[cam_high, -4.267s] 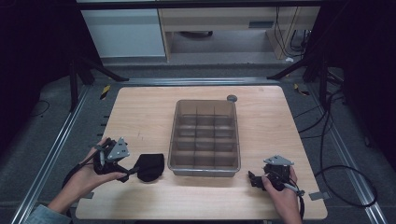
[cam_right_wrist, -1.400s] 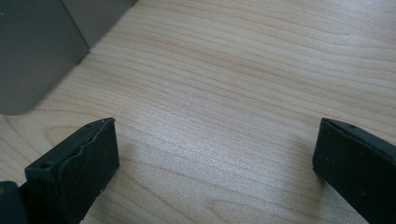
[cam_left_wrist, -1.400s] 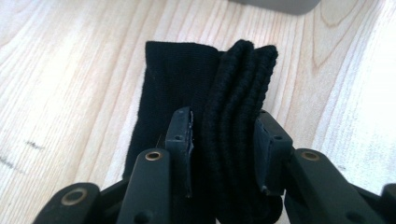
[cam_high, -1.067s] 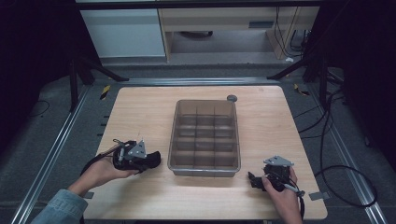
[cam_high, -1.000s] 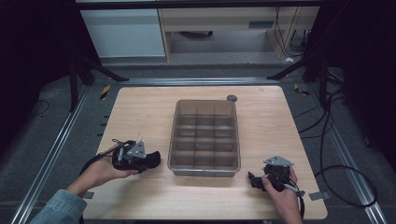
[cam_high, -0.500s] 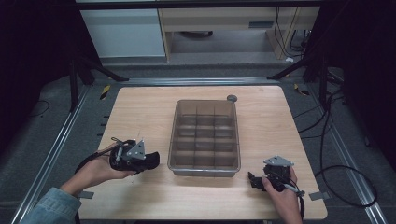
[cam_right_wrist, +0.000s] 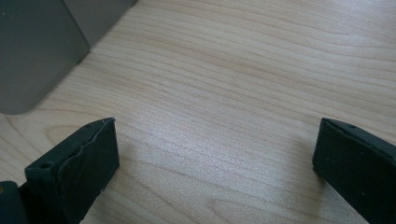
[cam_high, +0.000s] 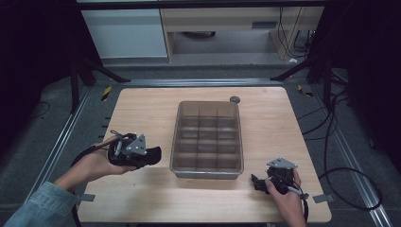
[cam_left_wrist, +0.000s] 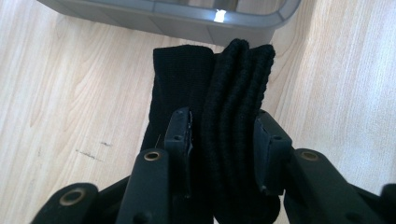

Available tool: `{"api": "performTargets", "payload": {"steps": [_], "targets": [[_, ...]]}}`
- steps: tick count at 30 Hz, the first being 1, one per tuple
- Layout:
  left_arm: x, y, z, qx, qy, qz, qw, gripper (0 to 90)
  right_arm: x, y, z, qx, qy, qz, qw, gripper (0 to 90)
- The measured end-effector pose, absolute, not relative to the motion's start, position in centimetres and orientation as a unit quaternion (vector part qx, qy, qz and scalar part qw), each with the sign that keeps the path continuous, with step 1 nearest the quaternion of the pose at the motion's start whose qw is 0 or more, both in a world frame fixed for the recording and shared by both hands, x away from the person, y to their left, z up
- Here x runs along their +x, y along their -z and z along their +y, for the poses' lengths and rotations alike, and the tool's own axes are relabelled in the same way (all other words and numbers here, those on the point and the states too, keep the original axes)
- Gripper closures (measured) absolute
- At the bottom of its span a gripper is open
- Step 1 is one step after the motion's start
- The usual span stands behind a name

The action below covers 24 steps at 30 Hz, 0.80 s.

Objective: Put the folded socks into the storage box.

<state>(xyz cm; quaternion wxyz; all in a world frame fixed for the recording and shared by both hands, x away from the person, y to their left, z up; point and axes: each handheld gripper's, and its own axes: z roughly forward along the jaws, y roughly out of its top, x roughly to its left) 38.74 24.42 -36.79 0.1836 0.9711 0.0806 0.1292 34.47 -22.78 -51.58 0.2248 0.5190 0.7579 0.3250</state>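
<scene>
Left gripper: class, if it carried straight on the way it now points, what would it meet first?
Probably the near wall of the bin, just beyond the black sock that the left gripper grips; the height is hard to judge.

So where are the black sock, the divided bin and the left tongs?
Sock [cam_left_wrist: 233, 107], left gripper view, ribbed fold.
Bin [cam_high: 208, 173], high view, near wall.
Left tongs [cam_left_wrist: 224, 140], left gripper view, between tips.

Small grey disc [cam_high: 234, 99] on wooden table [cam_high: 142, 109]
</scene>
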Motion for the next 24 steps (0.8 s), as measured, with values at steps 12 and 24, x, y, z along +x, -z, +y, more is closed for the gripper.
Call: {"api": "performTargets", "payload": {"steps": [12,24], "targets": [[39.5,35.2,24.5,0.971,-0.137,0.078,0.178,62.8,34.5,51.6,-22.8,0.518,-0.325,0.758,0.225,0.6],[40.2,33.8,24.2,0.97,-0.136,0.075,0.185,62.7,34.5,51.6,-22.8,0.518,-0.325,0.758,0.225,0.7]]}}
